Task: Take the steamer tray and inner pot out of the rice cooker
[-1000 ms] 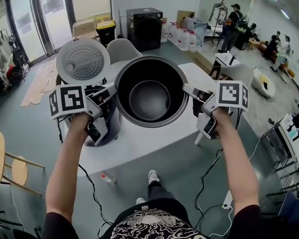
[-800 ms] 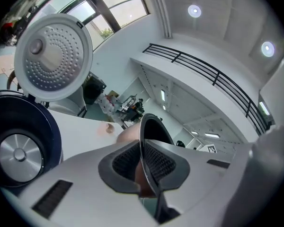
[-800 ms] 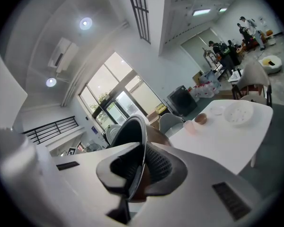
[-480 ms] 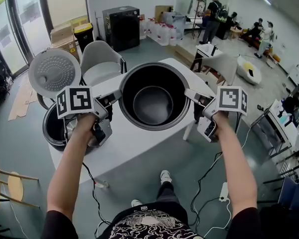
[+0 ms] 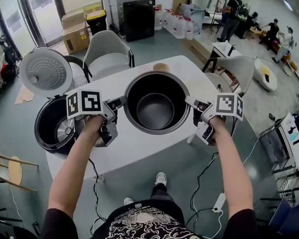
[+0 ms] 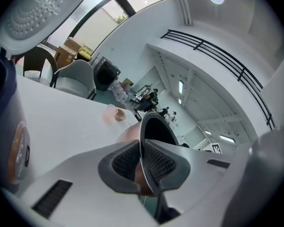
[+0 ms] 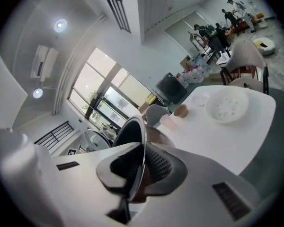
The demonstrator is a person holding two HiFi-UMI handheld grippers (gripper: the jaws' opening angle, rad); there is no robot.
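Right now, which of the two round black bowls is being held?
The inner pot in the middle: the left gripper and right gripper pinch its rim. The rice cooker at the left stands free, lid up.

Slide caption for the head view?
Left tongs and right tongs clamp the rim of the inner pot over the white table, open rice cooker at left.

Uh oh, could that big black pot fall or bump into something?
1. The inner pot is held only by its thin rim, pinched between the left tongs and the right tongs. If either pair slips, the pot could tip and drop onto the table.
2. The steamer tray and a small cup sit on the table near the pot. Set down carelessly, it might knock them.
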